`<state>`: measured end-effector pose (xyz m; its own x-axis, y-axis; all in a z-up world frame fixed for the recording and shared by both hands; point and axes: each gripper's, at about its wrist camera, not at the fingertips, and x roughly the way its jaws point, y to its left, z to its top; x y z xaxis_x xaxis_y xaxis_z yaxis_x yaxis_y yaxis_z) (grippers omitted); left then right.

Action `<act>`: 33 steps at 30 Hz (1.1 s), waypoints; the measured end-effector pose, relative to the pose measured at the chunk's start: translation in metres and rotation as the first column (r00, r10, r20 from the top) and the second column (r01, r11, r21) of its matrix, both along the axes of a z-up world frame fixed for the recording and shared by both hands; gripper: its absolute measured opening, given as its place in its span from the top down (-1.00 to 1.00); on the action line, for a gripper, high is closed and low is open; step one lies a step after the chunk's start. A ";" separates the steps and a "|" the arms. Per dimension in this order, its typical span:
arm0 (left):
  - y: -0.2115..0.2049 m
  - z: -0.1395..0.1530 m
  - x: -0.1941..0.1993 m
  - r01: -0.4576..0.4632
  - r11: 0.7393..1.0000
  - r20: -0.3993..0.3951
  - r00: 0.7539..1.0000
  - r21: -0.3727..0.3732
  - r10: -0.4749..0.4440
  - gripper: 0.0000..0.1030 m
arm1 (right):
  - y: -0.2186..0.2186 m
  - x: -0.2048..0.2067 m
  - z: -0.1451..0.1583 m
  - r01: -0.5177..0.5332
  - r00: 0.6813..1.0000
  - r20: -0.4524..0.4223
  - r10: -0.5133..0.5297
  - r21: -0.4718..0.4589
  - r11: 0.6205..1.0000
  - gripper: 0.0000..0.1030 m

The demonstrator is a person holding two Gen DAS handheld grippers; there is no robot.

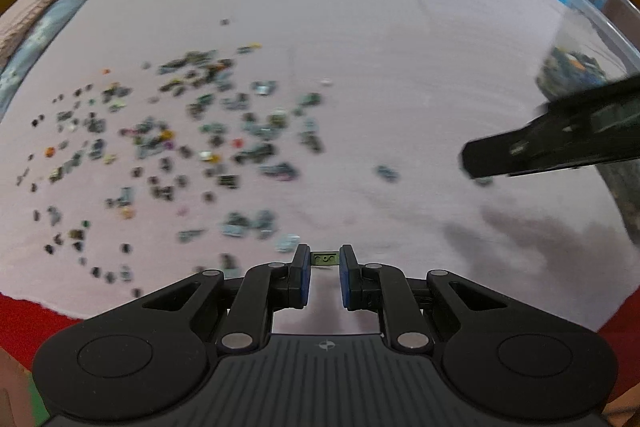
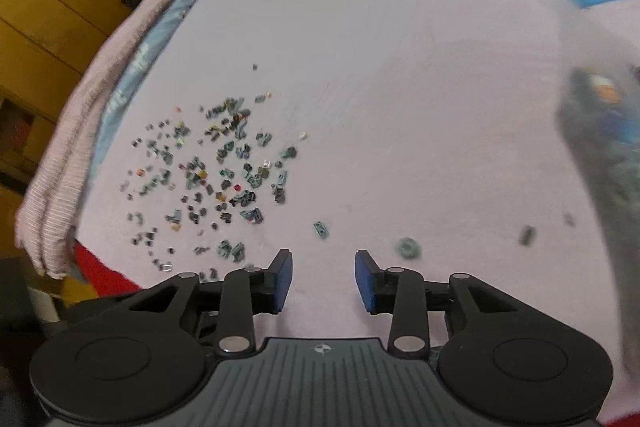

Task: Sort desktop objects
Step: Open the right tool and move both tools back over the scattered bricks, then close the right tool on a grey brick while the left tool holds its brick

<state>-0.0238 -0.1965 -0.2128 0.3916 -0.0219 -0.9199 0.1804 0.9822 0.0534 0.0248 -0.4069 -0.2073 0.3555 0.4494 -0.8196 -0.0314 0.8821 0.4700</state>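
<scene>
Many small toy bricks (image 1: 200,135) lie scattered over a pale pink cloth (image 1: 360,27); in the right wrist view the same bricks (image 2: 224,179) spread at the left centre. My left gripper (image 1: 325,259) is shut on a small olive-green brick (image 1: 325,259), held between its blue pads above the cloth. My right gripper (image 2: 323,267) stands open with nothing between its fingers; in the left wrist view the right gripper (image 1: 560,143) reaches in from the right edge. A round grey piece (image 2: 408,247) lies just right of the right gripper's tip.
A clear plastic tub (image 1: 592,39) holding several bricks stands at the right; the tub (image 2: 600,107) fills the right side of the right wrist view. A folded blue and pink blanket (image 2: 132,67) borders the cloth on the left. A red surface (image 1: 28,315) shows at the near edge.
</scene>
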 end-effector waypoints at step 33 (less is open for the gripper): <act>0.059 0.026 0.017 -0.006 0.997 0.050 0.999 -0.083 0.011 0.68 | 0.084 0.030 -0.037 -0.158 0.985 0.022 0.172 -0.283 0.946 0.84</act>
